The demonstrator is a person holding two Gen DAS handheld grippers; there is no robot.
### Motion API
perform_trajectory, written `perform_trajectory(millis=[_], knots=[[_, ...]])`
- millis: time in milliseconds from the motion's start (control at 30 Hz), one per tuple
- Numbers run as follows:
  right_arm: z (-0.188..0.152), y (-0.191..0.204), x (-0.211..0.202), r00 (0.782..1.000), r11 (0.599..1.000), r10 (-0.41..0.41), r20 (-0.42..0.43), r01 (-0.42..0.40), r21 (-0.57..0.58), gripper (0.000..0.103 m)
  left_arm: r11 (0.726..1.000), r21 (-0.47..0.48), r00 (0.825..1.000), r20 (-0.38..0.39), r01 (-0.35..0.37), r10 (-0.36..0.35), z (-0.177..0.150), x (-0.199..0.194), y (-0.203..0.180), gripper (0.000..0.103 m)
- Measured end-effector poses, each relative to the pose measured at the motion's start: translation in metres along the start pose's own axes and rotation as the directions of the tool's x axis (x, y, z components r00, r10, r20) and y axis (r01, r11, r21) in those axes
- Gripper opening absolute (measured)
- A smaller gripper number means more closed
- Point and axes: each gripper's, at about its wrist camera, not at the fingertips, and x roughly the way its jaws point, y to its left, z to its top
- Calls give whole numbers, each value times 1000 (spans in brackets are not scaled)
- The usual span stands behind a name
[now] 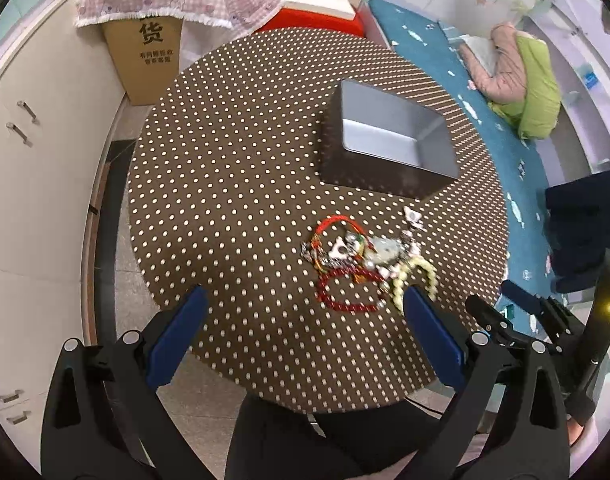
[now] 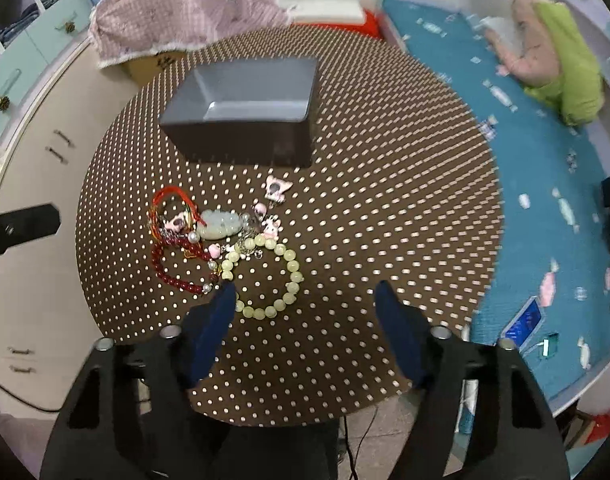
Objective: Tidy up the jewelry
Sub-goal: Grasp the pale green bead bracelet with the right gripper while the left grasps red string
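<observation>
Brown dotted cloth covers the round table (image 1: 233, 168) in the left wrist view, where the left gripper (image 1: 305, 312) hangs spread and empty near the jewelry pile (image 1: 357, 256), in front of the grey box (image 1: 389, 140). Only the right wrist view shows the pale green bead bracelet (image 2: 265, 276) as a whole ring; the right gripper (image 2: 305, 292), jaws apart, holds nothing above it.

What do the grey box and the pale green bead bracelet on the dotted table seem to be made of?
Grey box: probably metal tin, since its inner walls show a soft satin sheen; painted plastic is possible. Pale green bead bracelet: smooth, glossy, translucent round beads, so jade-like stone, glass or resin; the look cannot settle which.
</observation>
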Motion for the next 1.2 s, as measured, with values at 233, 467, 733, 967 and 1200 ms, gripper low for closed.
perform_trajectory(millis=[233, 467, 733, 967, 1200], knots=[[12, -1, 42, 996, 995, 31, -79, -38, -92, 39, 999, 5, 997, -65, -46, 46, 20, 48, 1, 74], [19, 3, 65, 993, 981, 13, -118, -36, -192, 27, 999, 9, 993, -113, -39, 39, 33, 84, 0, 72], [21, 14, 79, 996, 956, -11, -91, -16, -292, 21, 997, -76, 984, -175, -3, -10, 42, 116, 7, 42], [30, -1, 86, 994, 975, 36, -107, -59, -216, 8, 992, -126, 986, -160, 30, -50, 44, 111, 22, 9], [37, -11, 74, 994, 984, 68, -86, -81, -161, 8, 988, -135, 993, -79, 80, -91, 49, 70, 29, 9]])
